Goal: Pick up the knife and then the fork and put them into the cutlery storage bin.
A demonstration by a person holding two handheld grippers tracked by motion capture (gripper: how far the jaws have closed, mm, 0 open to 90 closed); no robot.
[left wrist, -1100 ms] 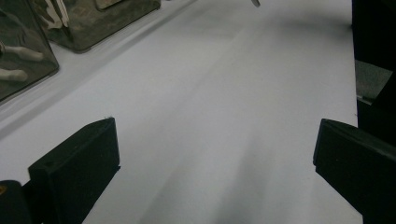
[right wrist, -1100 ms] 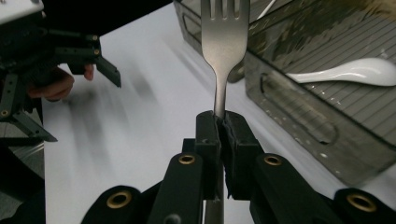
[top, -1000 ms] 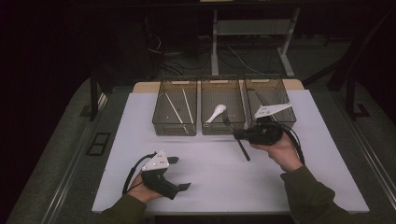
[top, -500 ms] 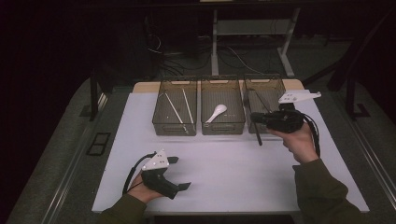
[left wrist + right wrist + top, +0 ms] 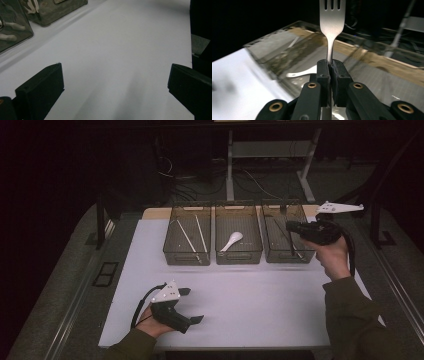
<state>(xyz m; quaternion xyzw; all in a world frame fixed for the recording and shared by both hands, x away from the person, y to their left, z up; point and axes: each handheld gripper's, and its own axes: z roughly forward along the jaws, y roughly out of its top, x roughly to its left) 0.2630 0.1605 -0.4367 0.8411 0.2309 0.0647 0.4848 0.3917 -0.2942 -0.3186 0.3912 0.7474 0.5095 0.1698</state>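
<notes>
1 silver fork (image 5: pixel 332 17) — 4 tines, slim neck — clamped upright between the right gripper (image 5: pixel 331 65)'s closed fingers.

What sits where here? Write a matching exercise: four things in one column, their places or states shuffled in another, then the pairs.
1. fork
2. white spoon
3. two pale sticks
4. left gripper

A. in the middle bin
B. open, near the white table's front edge
C. clamped in the right gripper
D. in the left bin

Pairs: 1-C, 2-A, 3-D, 4-B
</notes>
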